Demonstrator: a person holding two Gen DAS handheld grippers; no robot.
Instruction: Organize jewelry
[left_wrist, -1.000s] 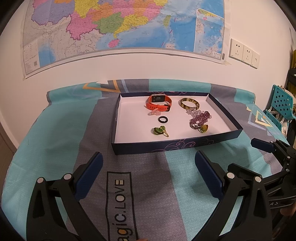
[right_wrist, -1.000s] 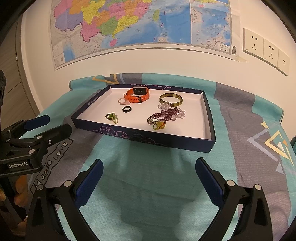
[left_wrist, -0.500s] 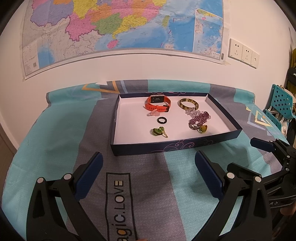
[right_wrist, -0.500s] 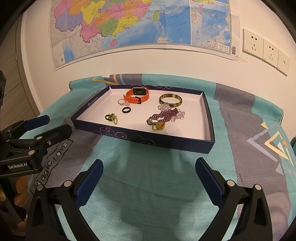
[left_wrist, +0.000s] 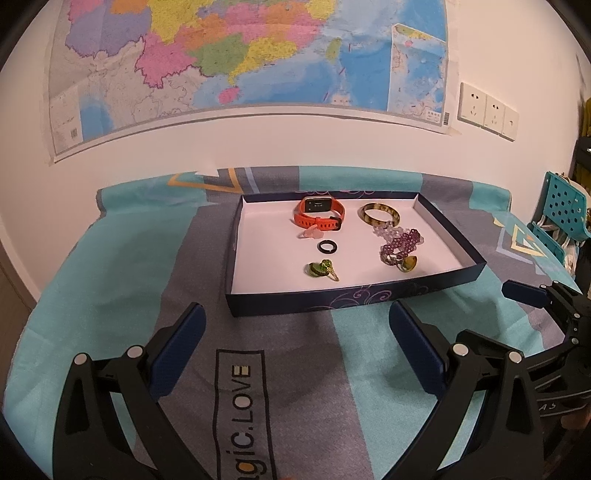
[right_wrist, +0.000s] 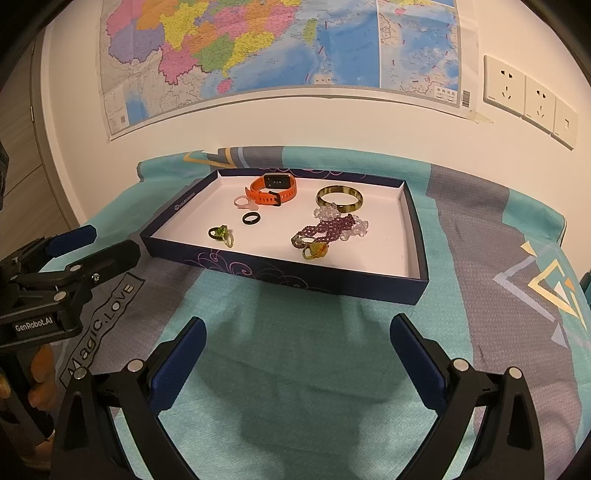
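Left wrist view: left gripper (left_wrist: 295, 332) has its jaws wide apart and holds nothing, low over the cloth (left_wrist: 122, 266), short of the near wall of the dark blue tray (left_wrist: 332, 301). All the jewelry lies inside the tray: orange watch (left_wrist: 319, 216) at 12 o'clock of the tray floor, amber bangle (left_wrist: 379, 215) at 1 o'clock, pale pink ring (left_wrist: 312, 233) just in front of the watch, black ring (left_wrist: 328, 247) near centre, green ring (left_wrist: 320, 268) at 6 o'clock, purple bead bracelet (left_wrist: 400, 242) at 3 o'clock, with a clear bead strand (left_wrist: 388, 231) touching it and a yellow-stone ring (left_wrist: 406, 263) against its near end. The right gripper's finger shows at the 4 o'clock edge of the view. Right wrist view: right gripper (right_wrist: 297, 345) also spread wide, empty, over the cloth before the tray; same pieces in the tray, watch (right_wrist: 274, 188), bangle (right_wrist: 340, 198), bracelet (right_wrist: 328, 229). Left gripper sits at 9 o'clock of this view, a hand under it. Judgement: the scene fits either sorting still due or pieces already gathered, so no pick is certain. If a piece is handled, the rings are small and flat, so the tips should come down steeply and close across the band; the bead pile is tangled with the yellow-stone ring and would likely drag it along, so one strand end should be pinched.
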